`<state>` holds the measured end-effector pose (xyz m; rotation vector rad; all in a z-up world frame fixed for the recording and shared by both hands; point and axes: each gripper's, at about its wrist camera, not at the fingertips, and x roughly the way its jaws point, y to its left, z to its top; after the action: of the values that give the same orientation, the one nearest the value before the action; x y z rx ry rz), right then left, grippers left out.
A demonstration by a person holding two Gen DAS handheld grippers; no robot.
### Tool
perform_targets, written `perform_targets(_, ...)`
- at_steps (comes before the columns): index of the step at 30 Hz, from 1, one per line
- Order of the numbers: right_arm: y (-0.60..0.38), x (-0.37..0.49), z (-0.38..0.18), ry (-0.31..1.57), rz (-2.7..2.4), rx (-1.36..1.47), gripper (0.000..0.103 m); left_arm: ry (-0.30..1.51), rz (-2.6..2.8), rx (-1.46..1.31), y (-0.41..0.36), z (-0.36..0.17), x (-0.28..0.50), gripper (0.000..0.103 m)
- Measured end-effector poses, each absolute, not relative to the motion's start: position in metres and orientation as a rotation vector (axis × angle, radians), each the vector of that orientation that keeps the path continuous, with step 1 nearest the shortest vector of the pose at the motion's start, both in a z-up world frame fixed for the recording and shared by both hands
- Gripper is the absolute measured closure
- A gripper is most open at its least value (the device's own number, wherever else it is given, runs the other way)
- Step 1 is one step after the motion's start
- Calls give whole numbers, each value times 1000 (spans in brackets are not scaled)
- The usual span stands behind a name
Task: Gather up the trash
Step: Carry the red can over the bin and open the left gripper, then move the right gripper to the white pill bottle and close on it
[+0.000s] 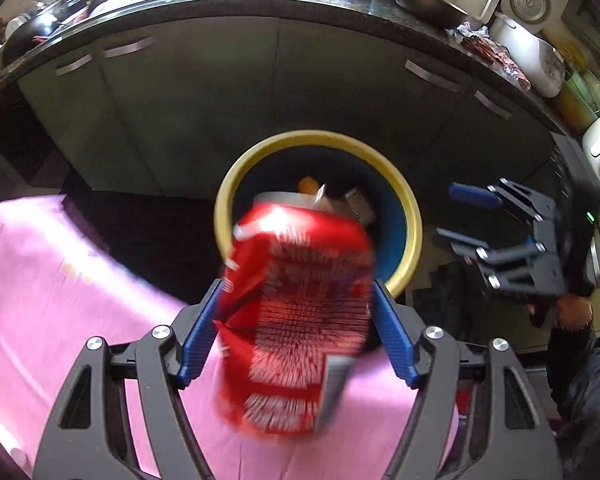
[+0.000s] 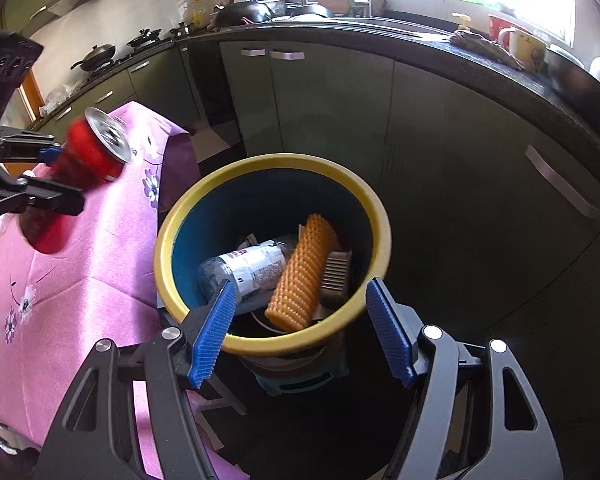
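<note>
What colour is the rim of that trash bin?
Yellow, around a blue inside; the bin shows best in the right wrist view.

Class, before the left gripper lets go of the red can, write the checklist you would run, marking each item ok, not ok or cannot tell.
1. Crumpled red drink can sits between the left gripper fingers: ok.
2. Can fully above the yellow-rimmed blue bin: not ok; in the right wrist view it hangs over the pink floral tablecloth.
3. Bin has room: ok; only a plastic bottle and an orange ridged piece show.
4. Right gripper open, empty: ok.
5. Grip firmness: cannot tell, can blurred.
</note>
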<state>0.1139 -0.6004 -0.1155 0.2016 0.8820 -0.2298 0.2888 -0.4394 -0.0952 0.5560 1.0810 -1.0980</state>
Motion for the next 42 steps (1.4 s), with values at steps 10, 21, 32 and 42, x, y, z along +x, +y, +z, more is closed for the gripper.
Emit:
perform_targets(10, -635, 90, -123, 887, -267, 253, 36, 1096, -1112, 501, -509, -119, 308, 35)
perform_targets(21, -611, 107, -114, 869, -161, 258, 34, 871, -1117, 178, -371, -50, 266, 16)
perform_targets(32, -474, 210, -77, 856, 177, 100, 31, 464, -743, -26, -144, -36, 218, 7)
perform_targets(42, -303, 344, -45, 950, 416, 10, 31, 499, -523, -67, -36, -72, 253, 7)
